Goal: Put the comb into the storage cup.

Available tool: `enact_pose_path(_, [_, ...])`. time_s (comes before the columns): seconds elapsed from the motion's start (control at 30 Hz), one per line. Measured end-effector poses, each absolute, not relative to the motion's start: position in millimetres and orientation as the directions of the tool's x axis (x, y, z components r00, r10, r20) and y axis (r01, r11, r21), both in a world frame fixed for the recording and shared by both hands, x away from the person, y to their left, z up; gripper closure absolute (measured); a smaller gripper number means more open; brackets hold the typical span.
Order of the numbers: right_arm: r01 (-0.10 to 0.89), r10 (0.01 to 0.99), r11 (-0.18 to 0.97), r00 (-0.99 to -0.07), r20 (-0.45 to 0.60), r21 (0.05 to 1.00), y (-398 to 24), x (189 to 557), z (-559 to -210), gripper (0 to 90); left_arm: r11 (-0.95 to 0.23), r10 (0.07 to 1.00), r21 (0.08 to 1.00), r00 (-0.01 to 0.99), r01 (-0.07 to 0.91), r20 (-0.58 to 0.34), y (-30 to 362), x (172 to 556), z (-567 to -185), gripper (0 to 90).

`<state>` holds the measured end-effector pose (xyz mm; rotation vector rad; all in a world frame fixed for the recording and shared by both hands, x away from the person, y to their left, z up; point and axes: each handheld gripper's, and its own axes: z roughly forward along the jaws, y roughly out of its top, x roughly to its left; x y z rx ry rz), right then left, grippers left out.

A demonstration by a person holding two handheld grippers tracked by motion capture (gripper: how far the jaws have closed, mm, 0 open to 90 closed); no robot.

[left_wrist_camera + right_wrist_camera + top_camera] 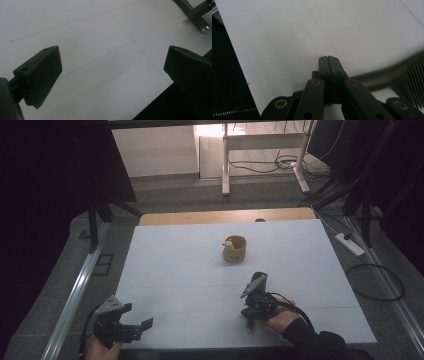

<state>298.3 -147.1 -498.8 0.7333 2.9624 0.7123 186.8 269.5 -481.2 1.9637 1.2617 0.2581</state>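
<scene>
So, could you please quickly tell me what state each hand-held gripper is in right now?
Left hand-held gripper: open, nothing between its jaws.
Right hand-held gripper: shut, holding nothing.

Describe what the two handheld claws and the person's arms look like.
Both claws are black, each with a grey three-cornered plate on top. The left claw has two blocky dark pads. The right claw has flat jaws on black link bars with brass-coloured pivot rings, and a black cable loops from it. The right arm wears a black sleeve.
</scene>
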Motion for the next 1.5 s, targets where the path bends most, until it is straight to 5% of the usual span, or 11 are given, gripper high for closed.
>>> enact_pose_path(1.5, [0.593, 0.637, 0.682, -0.769, 0.05, 0.427, -256, 317, -491, 90.0, -0.202, 0.846, 0.69, 0.479, 0.695, -0.235, 270, 188, -482, 2.9])
